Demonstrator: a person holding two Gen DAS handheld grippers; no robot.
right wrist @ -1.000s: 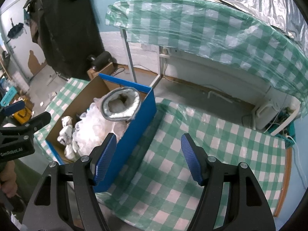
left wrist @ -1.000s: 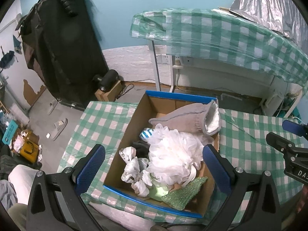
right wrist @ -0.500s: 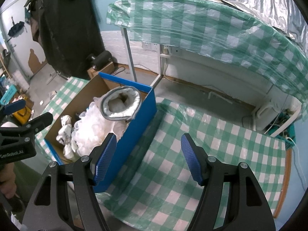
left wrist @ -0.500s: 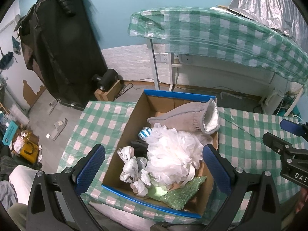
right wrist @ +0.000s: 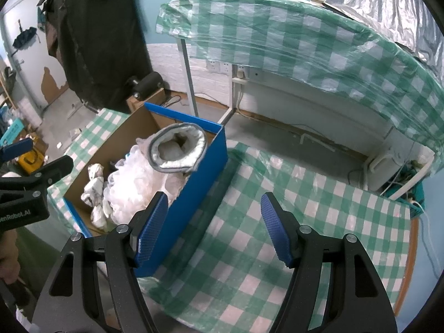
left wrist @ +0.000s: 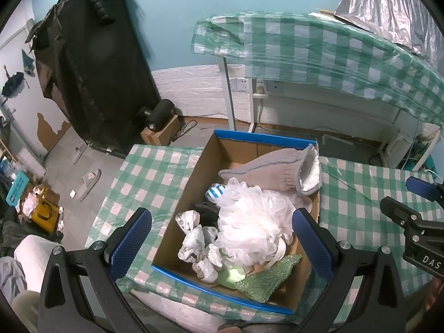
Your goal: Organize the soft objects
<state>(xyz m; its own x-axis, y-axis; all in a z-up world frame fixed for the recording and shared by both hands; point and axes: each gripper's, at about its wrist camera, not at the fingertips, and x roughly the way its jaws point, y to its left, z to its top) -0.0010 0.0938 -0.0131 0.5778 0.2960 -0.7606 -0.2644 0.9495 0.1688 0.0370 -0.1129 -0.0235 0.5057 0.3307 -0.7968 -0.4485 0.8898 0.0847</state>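
Note:
A blue-edged cardboard box (left wrist: 266,138) stands on the green-checked table (left wrist: 144,177). It holds a grey fleece-lined slipper (left wrist: 277,166), a white mesh bath pouf (left wrist: 252,222), crumpled white plastic (left wrist: 197,241), a striped blue-white item (left wrist: 215,190) and a green glittery cloth (left wrist: 266,277). My left gripper (left wrist: 220,245) is open and empty, above the box's near end. My right gripper (right wrist: 215,229) is open and empty, above the table just right of the box (right wrist: 199,183). The slipper (right wrist: 177,149) and pouf (right wrist: 133,180) show in the right wrist view too.
A second checked-cloth table (right wrist: 291,36) stands behind, across a strip of floor. A black garment rack (left wrist: 91,63) is at the far left. Clutter and a slipper (left wrist: 88,180) lie on the floor to the left. Bare tablecloth (right wrist: 291,222) lies right of the box.
Both grippers have drifted slightly; the box sits a little lower and nearer in the left wrist view. Nothing was gripped or released.

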